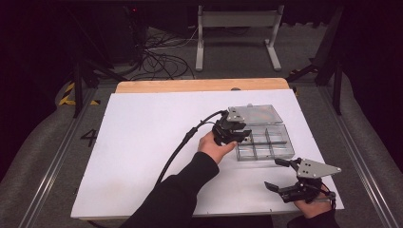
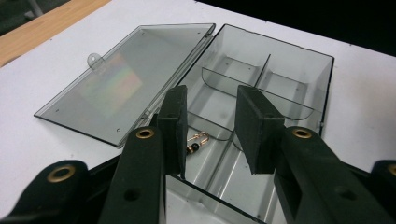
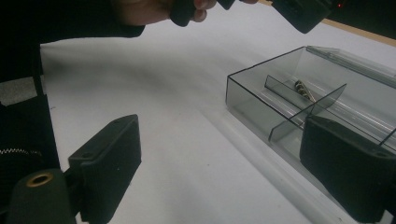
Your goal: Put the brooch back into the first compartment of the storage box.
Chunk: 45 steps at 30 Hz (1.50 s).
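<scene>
A clear grey compartment box (image 1: 278,149) lies on the white board with its lid (image 1: 259,114) folded open behind it. My left gripper (image 1: 239,135) hovers over the box's near-left compartment. In the left gripper view its jaws stand open (image 2: 210,126) above a small gold clasp with a dark bead (image 2: 196,142) lying on the compartment floor. My right gripper (image 1: 274,173) is open near the board's front right corner, apart from the box. In the right gripper view its jaws (image 3: 224,163) are spread wide, with the box (image 3: 261,93) to the right and a small metallic piece (image 3: 302,88) inside.
The white board (image 1: 142,156) covers a wooden table (image 1: 190,85). Thin dividers (image 2: 261,79) split the box into several compartments. A black cable (image 1: 180,147) trails from the left gripper over the board. Frame legs and cables stand on the floor beyond the table (image 1: 237,42).
</scene>
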Motion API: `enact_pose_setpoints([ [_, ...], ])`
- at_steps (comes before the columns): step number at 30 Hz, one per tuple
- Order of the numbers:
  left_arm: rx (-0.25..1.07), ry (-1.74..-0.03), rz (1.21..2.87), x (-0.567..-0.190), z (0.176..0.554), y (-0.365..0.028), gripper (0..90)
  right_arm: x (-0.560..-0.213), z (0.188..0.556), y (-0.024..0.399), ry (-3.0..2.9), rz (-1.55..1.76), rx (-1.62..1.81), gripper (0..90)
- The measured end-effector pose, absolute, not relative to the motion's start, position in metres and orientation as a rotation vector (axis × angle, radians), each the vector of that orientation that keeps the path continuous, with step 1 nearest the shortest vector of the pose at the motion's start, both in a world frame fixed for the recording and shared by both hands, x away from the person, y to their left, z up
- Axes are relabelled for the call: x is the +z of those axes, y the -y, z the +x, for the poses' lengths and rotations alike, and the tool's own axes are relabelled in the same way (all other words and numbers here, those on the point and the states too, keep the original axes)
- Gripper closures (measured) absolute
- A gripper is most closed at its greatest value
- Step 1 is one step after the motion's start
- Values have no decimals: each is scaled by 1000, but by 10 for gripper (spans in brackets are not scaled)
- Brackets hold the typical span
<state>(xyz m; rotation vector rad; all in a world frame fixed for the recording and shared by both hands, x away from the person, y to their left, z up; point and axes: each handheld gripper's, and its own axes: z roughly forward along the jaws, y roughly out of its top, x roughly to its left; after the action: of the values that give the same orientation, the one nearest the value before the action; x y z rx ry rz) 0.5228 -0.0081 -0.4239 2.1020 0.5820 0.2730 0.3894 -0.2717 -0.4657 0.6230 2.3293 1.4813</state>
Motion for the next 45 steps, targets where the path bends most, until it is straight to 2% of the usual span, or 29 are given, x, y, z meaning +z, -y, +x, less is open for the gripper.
enact_pose_setpoints([
  [18,217,-535,2084,-396,493,-17,531,-466,390,271,-2333,627,1477,130],
  [37,254,-502,2055,-381,472,-39,487,-466,391,271,-2332,632,1478,130],
  [45,298,-474,2095,-375,464,-45,475,-466,390,271,-2331,631,1477,129],
])
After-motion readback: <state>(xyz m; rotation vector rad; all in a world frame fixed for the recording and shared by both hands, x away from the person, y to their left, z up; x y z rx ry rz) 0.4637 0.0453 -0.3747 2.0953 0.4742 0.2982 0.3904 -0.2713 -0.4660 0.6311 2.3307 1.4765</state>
